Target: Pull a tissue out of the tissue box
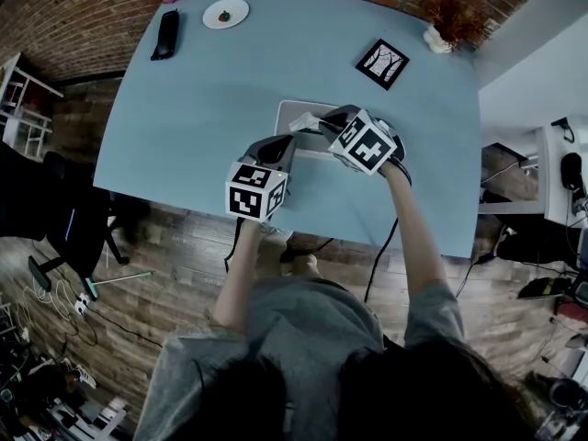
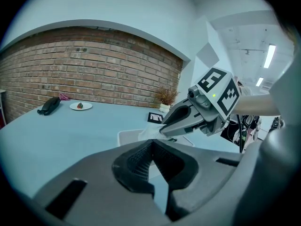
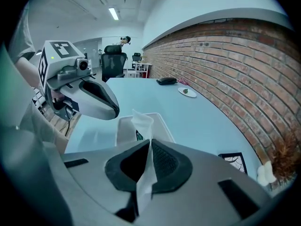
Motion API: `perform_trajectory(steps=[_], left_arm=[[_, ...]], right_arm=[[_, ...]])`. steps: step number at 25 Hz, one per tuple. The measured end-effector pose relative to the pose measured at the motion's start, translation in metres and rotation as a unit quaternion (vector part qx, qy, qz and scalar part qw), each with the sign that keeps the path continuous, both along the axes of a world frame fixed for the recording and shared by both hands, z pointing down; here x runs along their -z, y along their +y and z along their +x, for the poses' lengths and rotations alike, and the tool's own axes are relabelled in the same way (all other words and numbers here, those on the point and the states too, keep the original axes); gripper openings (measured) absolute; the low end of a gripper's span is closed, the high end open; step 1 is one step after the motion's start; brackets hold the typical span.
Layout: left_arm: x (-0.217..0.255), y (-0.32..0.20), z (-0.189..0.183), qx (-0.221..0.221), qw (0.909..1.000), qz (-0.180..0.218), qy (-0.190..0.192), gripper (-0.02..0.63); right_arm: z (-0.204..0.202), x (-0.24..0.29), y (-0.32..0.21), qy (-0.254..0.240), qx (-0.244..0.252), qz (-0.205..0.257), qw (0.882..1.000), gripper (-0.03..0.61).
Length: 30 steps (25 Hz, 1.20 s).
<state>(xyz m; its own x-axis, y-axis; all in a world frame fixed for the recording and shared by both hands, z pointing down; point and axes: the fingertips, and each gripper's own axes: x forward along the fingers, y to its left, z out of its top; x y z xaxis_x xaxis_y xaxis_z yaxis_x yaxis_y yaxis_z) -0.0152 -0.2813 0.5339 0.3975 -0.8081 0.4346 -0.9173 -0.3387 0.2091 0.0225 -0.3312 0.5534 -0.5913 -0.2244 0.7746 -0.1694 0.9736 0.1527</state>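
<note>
Pale-blue worktop [image 1: 211,81] against a brick wall [image 1: 92,16], ceiling strip lights [image 3: 113,13] seen in the gripper views alone; tissue box [image 1: 292,118] mid-worktop toward the front edge. Right hand-held gripper [image 3: 149,144]: jaws clamped on the tissue [image 3: 141,121] standing from the box, the pinch clear only in the right gripper view. Left hand-held gripper [image 2: 151,143]: jaws together, empty, near the box.

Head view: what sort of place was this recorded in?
Probably an office or lab-style workroom. A large light-blue table stands beside a bare brick wall, a black office chair sits at the far end of the table, and strip lights run along the ceiling.
</note>
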Motion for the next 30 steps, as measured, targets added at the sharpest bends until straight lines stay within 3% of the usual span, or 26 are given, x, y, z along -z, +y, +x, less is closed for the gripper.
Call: perform_trajectory(steps=[30], left_arm=[[0.049, 0.021, -0.004, -0.023, 0.9981, 0.058, 0.001, 0.003]], right_arm=[[0.005, 0.069, 0.018, -0.060, -0.048, 0.060, 0.995, 0.003]])
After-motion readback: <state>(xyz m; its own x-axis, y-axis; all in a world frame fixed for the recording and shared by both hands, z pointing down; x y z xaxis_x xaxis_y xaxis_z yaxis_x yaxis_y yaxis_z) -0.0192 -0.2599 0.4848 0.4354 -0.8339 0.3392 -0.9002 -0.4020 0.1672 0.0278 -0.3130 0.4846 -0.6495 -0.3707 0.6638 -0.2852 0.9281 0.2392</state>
